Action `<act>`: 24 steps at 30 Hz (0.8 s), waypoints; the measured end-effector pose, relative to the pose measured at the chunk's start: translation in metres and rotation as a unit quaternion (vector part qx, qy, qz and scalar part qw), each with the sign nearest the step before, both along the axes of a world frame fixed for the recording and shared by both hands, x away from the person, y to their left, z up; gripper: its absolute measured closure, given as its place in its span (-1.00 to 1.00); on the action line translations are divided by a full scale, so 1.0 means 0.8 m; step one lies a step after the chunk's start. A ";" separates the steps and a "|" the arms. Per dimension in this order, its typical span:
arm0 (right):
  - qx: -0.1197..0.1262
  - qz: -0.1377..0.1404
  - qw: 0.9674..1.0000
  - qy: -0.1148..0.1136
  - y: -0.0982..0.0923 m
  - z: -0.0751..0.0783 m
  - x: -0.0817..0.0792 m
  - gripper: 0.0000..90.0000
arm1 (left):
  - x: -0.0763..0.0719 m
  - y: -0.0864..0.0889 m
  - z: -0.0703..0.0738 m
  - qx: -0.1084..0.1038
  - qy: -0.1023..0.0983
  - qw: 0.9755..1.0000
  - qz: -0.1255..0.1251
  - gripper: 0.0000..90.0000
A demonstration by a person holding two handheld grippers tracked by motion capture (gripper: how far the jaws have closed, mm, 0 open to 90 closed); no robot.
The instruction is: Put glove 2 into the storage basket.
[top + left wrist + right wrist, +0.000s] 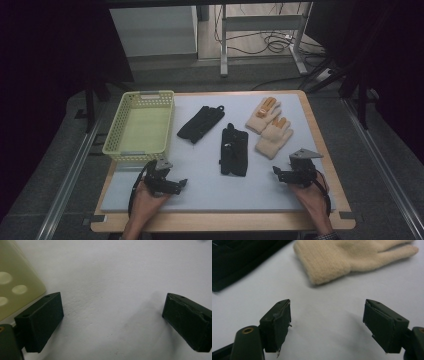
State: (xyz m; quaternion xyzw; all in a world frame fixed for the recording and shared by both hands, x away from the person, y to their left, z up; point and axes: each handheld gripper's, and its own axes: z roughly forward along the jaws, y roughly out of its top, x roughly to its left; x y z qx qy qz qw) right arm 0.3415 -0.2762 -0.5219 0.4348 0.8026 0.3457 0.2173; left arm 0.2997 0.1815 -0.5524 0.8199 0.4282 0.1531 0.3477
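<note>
Your grey mat (200, 190) carries the yellow basket (111, 145) at its far left, two black gloves (234, 152) in the middle and a cream pair (274, 137) to the right. By my reading you are at the start of a pick. Your right gripper (278, 173) rests with jaws spread and empty, facing the nearer cream glove (332, 260); your left gripper (181, 184) is released beside the basket, so the next move calls for reaching forward to the cuff.
</note>
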 end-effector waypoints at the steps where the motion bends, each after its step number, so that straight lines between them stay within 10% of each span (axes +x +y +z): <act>1: 0.004 0.004 1.000 0.000 0.002 0.002 0.000 -0.46 | 0.000 0.000 0.000 0.000 0.000 1.000 0.000 -0.92; 16: 0.022 0.094 0.995 0.000 0.073 0.033 0.024 0.02 | 0.000 0.000 0.000 0.000 0.000 1.000 0.000 -0.92; 24: 0.010 0.116 0.993 -0.003 0.116 0.039 0.050 -0.15 | 0.000 0.000 0.000 0.000 0.000 1.000 0.000 -0.92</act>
